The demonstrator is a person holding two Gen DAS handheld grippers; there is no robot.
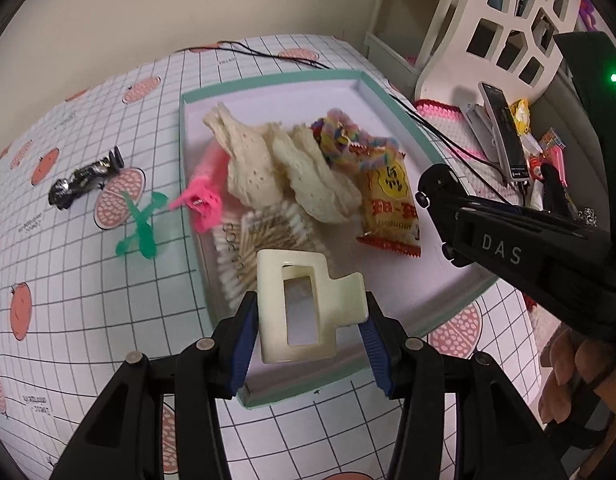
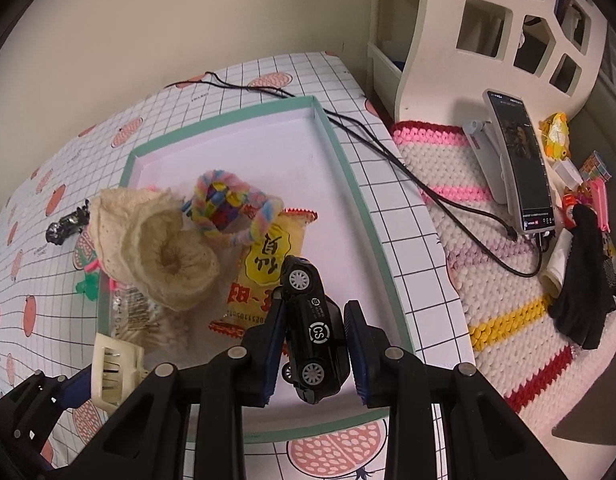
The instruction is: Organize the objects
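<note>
My left gripper (image 1: 308, 316) is shut on a cream hair claw clip (image 1: 304, 304), held above the near end of a teal-rimmed white tray (image 1: 268, 80). My right gripper (image 2: 313, 340) is shut on a black toy car (image 2: 313, 328) over the near right part of the tray (image 2: 331, 148). Inside lie cream lace cloth (image 1: 268, 160), a yellow snack packet (image 1: 391, 208), a pastel fuzzy band (image 1: 347, 136), a bag of cotton swabs (image 1: 260, 240) and a pink clip (image 1: 204, 204). The right gripper's body (image 1: 507, 240) shows in the left wrist view; the clip (image 2: 112, 372) shows in the right.
On the checked tablecloth left of the tray lie a green clip (image 1: 140, 228) and a dark foil-wrapped thing (image 1: 84, 180). A black cable (image 2: 387, 148) runs past the tray's far right. A phone on a stand (image 2: 519, 168), a black glove (image 2: 583, 276) and small items sit on a crocheted mat.
</note>
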